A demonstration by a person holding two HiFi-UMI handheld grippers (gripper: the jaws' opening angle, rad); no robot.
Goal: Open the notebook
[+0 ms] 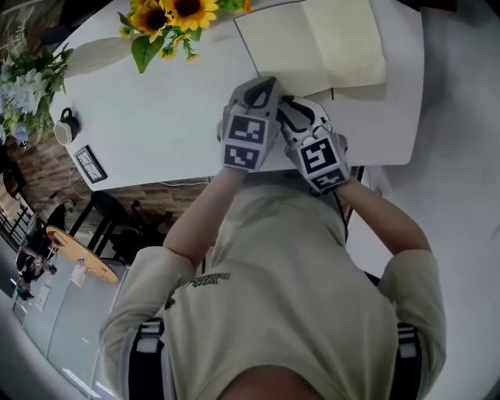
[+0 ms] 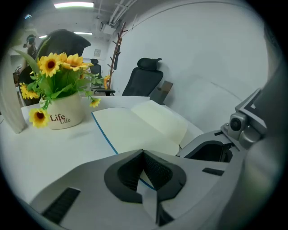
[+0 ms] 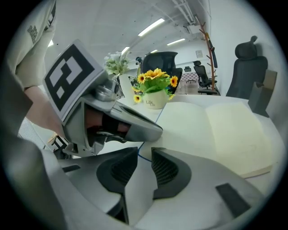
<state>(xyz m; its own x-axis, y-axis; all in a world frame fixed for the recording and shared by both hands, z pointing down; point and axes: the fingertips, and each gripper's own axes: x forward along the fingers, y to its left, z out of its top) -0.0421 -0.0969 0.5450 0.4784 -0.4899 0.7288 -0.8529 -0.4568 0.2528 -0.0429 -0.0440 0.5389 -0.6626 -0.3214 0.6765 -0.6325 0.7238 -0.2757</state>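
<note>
Notebook [image 1: 312,43] lies open, pages up, at upper centre of the head view, its right side near the white surface's [image 1: 156,117] edge. Bare room extends left toward the sunflower pot [image 2: 63,114]. Left claw [image 2: 144,152] has its tips together and is empty, right claw [image 3: 144,155] is narrowly parted, and both are at the notebook's blue-edged near corner.

The notebook [image 1: 312,43] lies on the far right part of the table [image 1: 156,117], with the pot of flowers [image 1: 168,16] to its left at the far edge. The left gripper [image 1: 264,87] and right gripper [image 1: 291,105] are side by side at the notebook's near left corner. A mug [image 1: 66,127] stands well apart at the table's left edge.
</note>
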